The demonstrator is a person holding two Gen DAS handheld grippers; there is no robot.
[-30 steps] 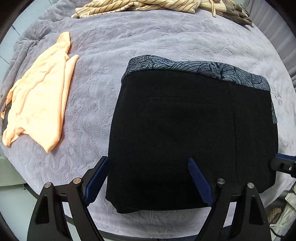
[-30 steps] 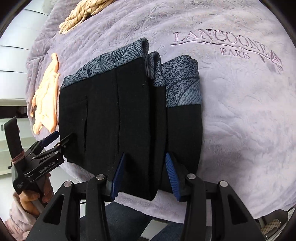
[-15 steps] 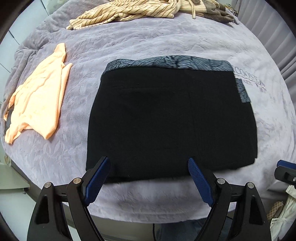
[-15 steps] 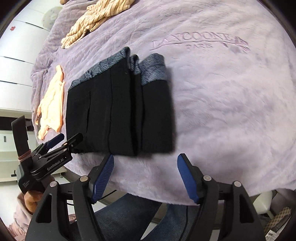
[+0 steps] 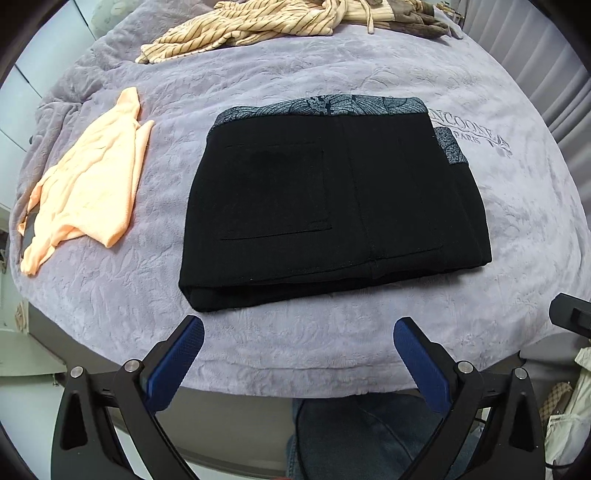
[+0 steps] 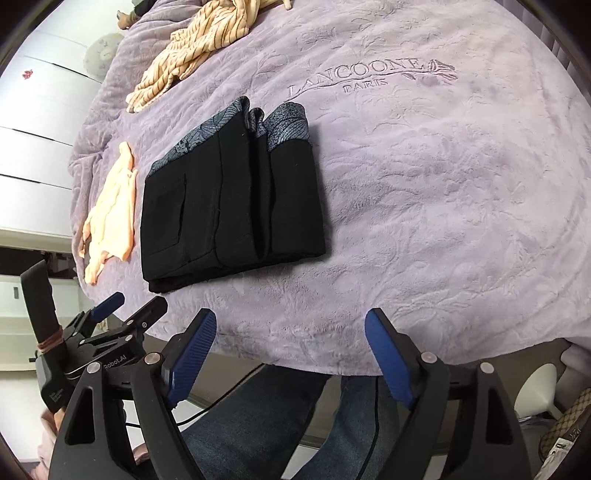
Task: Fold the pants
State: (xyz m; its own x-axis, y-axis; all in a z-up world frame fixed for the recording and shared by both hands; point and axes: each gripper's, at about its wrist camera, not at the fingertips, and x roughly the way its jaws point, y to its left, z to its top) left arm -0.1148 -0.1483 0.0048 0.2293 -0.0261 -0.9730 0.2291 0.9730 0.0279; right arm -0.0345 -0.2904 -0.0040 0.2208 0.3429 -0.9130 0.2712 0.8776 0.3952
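A: Where spread widest, lilac plush blanket [image 5: 332,66], embossed with leaves, stitched "LANCOONE PARIS" [image 6: 369,75] toward far right; covers whole bed.

B: Next in size?

A: Black pants [image 5: 332,206], folded into compact rectangle, lying flat mid-blanket. Patterned grey-blue waistband [image 5: 332,107] along far edge; patch pocket facing up on top layer. Stacked layers visible at near edge and right side. Touched by neither tool.

B: Other cloth?

A: Striped tan garment [image 5: 251,26], bunched at far edge of bed, well apart from pants. Peach garment [image 5: 88,173], crumpled, left of pants, near but not touching.

B: Tools?

A: Left tool [image 5: 297,354]: blue-padded fingers [image 5: 175,363] spread wide, nothing between, hovering over near edge of blanket, just short of pants. Right tool [image 6: 290,352]: likewise spread wide, holding nothing, near blanket's front edge, right of left tool. Left tool also seen from right wrist view [image 6: 127,310], low left, jaws parted.

B: Smallest?

A: Blue jeans [image 6: 266,417] of person, below bed edge between right tool's fingers.
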